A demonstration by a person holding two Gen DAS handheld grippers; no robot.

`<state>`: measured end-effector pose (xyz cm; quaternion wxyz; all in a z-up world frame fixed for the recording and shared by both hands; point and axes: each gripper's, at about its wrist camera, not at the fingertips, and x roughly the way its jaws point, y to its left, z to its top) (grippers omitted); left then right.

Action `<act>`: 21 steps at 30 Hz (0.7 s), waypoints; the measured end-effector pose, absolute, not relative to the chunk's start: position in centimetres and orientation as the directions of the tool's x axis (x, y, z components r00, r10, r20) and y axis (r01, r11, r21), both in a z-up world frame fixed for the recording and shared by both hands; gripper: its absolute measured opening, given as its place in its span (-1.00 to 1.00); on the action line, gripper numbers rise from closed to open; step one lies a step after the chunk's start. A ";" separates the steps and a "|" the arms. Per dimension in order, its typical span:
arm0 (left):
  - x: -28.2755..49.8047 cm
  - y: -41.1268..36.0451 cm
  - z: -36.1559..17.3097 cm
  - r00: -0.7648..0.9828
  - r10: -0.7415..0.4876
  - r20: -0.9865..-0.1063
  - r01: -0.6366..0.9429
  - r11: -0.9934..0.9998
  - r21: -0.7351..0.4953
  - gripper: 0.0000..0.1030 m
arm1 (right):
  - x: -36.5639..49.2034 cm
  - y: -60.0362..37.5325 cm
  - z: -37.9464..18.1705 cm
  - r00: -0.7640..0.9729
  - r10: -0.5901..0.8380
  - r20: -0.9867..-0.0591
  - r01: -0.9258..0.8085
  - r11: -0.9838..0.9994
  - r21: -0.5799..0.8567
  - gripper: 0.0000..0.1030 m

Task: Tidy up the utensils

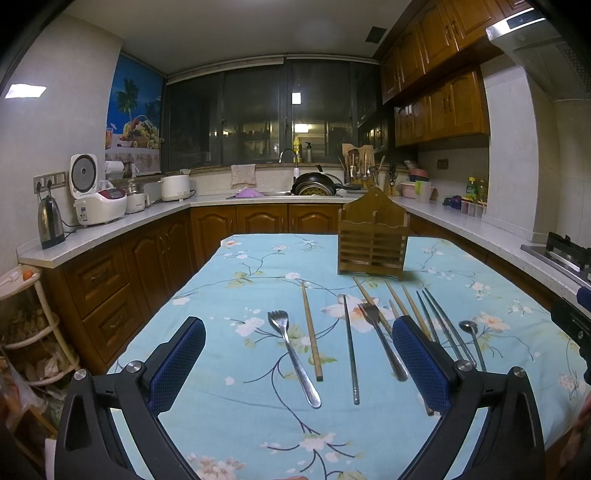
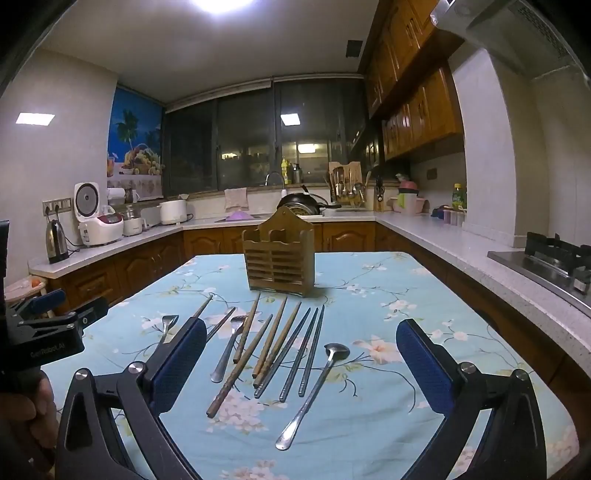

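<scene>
Both the left gripper (image 1: 297, 354) and right gripper (image 2: 301, 354) gape wide, empty. Forks, spoons and chopsticks (image 2: 275, 343) lie mid-table before the wooden holder (image 2: 279, 260); thin, stiff, likely slippery, best pinched mid-shaft.

You get dim, warm indoor light in both views, with a cool cast on the tablecloth (image 1: 258, 266). In the right wrist view a ceiling lamp (image 2: 221, 3) blows out to pure white at the top edge, and a square panel (image 2: 35, 119) glows on the left; the same panel (image 1: 25, 91) shows in the left wrist view. The dark windows (image 1: 258, 110) mirror a lamp. The caddy (image 2: 279, 254) throws a soft shadow to its right on the tabletop. The metal spoon (image 2: 314, 387) catches small glints. Fisheye bending curves the counters and cabinets hard near the edges, and the corners go black. Focus holds across the scene, slightly soft and grainy.
</scene>
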<state>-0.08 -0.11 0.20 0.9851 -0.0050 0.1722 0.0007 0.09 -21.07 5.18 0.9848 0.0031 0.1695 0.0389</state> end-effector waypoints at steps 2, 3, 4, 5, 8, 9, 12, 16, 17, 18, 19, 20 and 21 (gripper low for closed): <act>0.0 -0.1 0.2 0.941 0.001 -0.339 -0.005 1.000 -0.009 0.99 | 0.2 -20.9 5.3 0.939 0.079 -0.335 -0.077 0.997 0.021 1.00; -0.1 -0.1 0.2 0.941 0.001 -0.339 -0.004 1.000 -0.008 0.99 | 0.2 -20.8 5.3 0.939 0.080 -0.334 -0.077 0.997 0.021 1.00; 0.0 -0.1 0.2 0.941 0.000 -0.339 -0.003 1.000 -0.009 0.99 | 0.2 -20.8 5.3 0.939 0.079 -0.334 -0.077 0.997 0.020 1.00; 0.0 -0.1 0.2 0.941 0.001 -0.339 -0.005 1.000 -0.009 0.99 | 0.2 -20.8 5.3 0.939 0.078 -0.335 -0.076 0.997 0.020 1.00; -0.1 -0.1 0.2 0.941 0.001 -0.339 -0.004 1.000 -0.009 0.99 | 0.1 -20.8 5.4 0.939 0.080 -0.335 -0.077 0.997 0.024 1.00; -0.1 -0.1 0.2 0.941 0.002 -0.339 -0.005 1.000 -0.009 0.99 | 0.1 -20.8 5.4 0.939 0.081 -0.334 -0.078 0.997 0.024 1.00; 0.1 0.2 0.4 0.941 0.002 -0.339 -0.006 1.000 -0.009 0.99 | 0.1 -20.7 5.4 0.939 0.082 -0.335 -0.078 0.997 0.024 1.00; 0.1 0.2 0.3 0.941 0.001 -0.339 -0.004 1.000 -0.010 0.99 | 0.2 -20.6 5.2 0.938 0.089 -0.335 -0.086 0.996 0.027 1.00; 0.1 0.3 0.4 0.941 0.000 -0.338 -0.004 1.000 -0.011 0.99 | 0.2 -20.5 5.2 0.938 0.090 -0.335 -0.086 0.996 0.027 1.00; 0.1 0.3 0.4 0.941 0.000 -0.338 -0.004 1.000 -0.010 0.99 | 0.3 -20.6 5.2 0.938 0.091 -0.335 -0.087 0.996 0.027 1.00; 0.1 0.2 0.3 0.941 0.001 -0.338 -0.005 1.000 -0.009 0.99 | 0.3 -20.5 5.2 0.938 0.091 -0.336 -0.087 0.996 0.028 1.00; 0.1 0.2 0.4 0.941 0.001 -0.339 -0.005 1.000 -0.010 0.99 | 0.3 -20.6 5.2 0.937 0.091 -0.336 -0.087 0.996 0.027 1.00; 0.1 0.2 0.3 0.941 0.000 -0.339 -0.004 1.000 -0.010 0.99 | 0.3 -20.6 5.2 0.937 0.092 -0.337 -0.088 0.996 0.028 1.00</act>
